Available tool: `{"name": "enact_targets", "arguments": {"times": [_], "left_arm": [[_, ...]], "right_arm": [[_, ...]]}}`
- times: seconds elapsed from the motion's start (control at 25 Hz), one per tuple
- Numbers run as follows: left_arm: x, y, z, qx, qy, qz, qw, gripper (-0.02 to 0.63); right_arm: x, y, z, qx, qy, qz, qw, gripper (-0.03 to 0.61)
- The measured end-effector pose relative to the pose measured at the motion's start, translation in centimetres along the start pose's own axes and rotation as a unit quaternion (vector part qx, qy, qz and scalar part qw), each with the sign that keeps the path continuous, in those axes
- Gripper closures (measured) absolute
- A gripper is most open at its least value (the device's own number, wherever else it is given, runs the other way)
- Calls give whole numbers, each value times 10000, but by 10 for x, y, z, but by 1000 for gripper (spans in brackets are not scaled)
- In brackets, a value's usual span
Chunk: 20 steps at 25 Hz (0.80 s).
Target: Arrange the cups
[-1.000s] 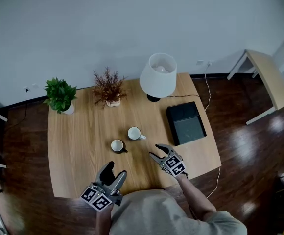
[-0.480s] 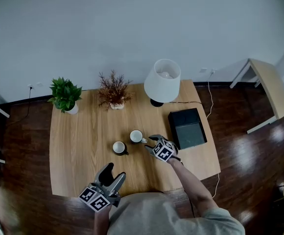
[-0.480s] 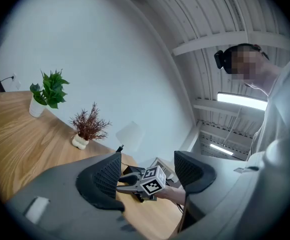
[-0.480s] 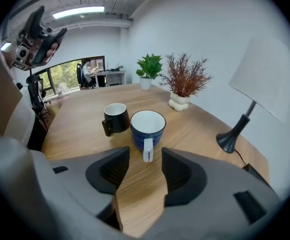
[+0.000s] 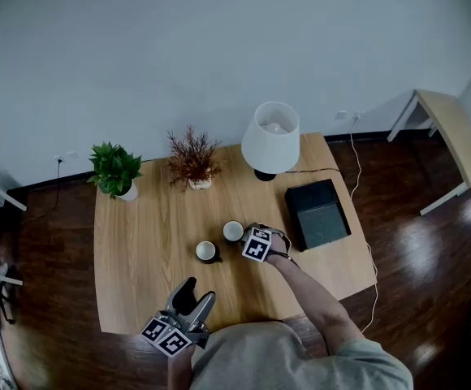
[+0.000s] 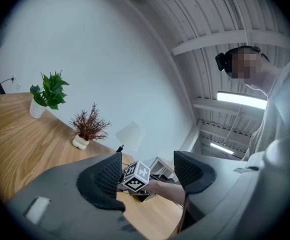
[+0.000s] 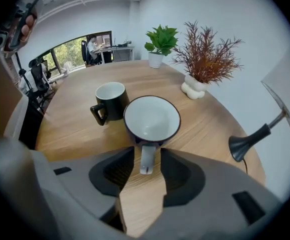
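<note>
My right gripper (image 7: pixel 146 165), jaws just closing round the white-lined dark ceramic cup (image 7: pixel 151 120) by its handle, seemingly not touching, left gripper (image 5: pixel 197 292) gaping empty over the light wooden table (image 5: pixel 142 246) front edge

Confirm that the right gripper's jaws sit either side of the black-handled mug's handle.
Wrong mug. The jaws of the right gripper, which have just been closing, sit either side of the handle of the white-handled cup. The black-handled mug stands beside it, outside the jaws. The right gripper view shows this.
</note>
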<state>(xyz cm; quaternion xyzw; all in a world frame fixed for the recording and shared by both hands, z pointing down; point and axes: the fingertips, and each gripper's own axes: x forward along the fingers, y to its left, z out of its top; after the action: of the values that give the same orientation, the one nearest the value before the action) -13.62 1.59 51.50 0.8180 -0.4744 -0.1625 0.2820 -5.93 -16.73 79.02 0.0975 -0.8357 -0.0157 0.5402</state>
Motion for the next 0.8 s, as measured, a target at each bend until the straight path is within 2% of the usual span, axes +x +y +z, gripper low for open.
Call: {"name": "enact_targets", "arguments": {"times": [0.04,0.08,0.12,0.32,0.44,0.56,0.64,0.72,0.8], "left_arm": [[1,0,0,-8,10,-6,10000,299],[1,-1,-1,-14,23,-15,10000,299],[2,-1,-1,-17,38,-26,10000,299],[4,-2,-6,-42,135,-64,9999,299],[7,-1,-10,-109,181,-89,9997,299],[10,2,-10,-113,237,-71,9996,299],[13,2,-10,-101,278,-105,9995,299],[17,0,-12,-101,322,-158,9993,299],[19,-4,-13,-106,344,-206,9991,299]], "right_arm": [[1,0,-1,-37,64,-43,10000,419],[1,0,-1,-52,111,-90,9999,476],[1,0,-2,-31,133,-124,9998,493],[-8,5,-2,405,-162,-181,9989,499],[-22,7,-11,1010,-607,-134,9929,497],[-50,-7,-19,1692,-1209,-160,9780,499],[-84,-35,-33,2083,-1648,-413,9632,497],[-127,-77,-64,2408,-1878,-918,9478,497],[-167,-127,-112,2725,-1735,-1568,9333,498]]}}
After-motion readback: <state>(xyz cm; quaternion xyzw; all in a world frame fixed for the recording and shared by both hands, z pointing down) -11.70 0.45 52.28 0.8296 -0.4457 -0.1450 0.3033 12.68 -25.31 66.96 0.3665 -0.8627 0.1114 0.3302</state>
